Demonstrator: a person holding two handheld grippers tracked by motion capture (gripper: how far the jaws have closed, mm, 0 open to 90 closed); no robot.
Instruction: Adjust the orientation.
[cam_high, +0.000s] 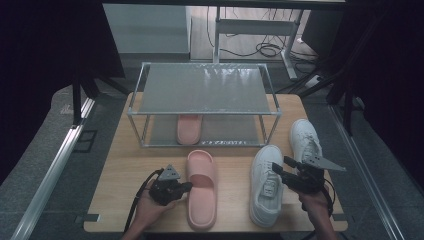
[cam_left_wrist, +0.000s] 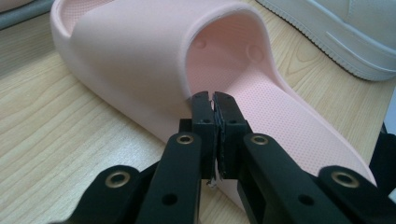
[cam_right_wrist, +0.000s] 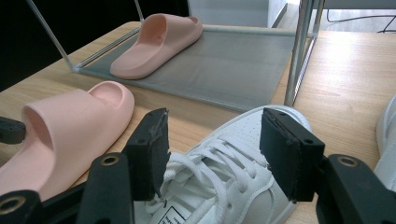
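A pink slipper (cam_high: 202, 187) lies flat on the wooden table (cam_high: 125, 175), toe toward the rack. My left gripper (cam_high: 187, 186) is at its left side, jaws shut. In the left gripper view the left gripper (cam_left_wrist: 213, 99) has its tips against the rear rim of the pink slipper's (cam_left_wrist: 140, 60) strap, with nothing seen pinched between the pads. A white sneaker (cam_high: 266, 185) lies to the right. My right gripper (cam_high: 280, 167) is open at its right edge. In the right gripper view the right gripper (cam_right_wrist: 215, 149) has a jaw on each side of the white sneaker's (cam_right_wrist: 219, 172) laces, apart from them.
A metal-framed rack (cam_high: 202, 112) with two mesh shelves stands at the back of the table. A second pink slipper (cam_high: 189, 129) rests on its lower shelf (cam_right_wrist: 233, 60). A second white sneaker (cam_high: 305, 140) lies at the right, beside the rack's leg (cam_right_wrist: 299, 51).
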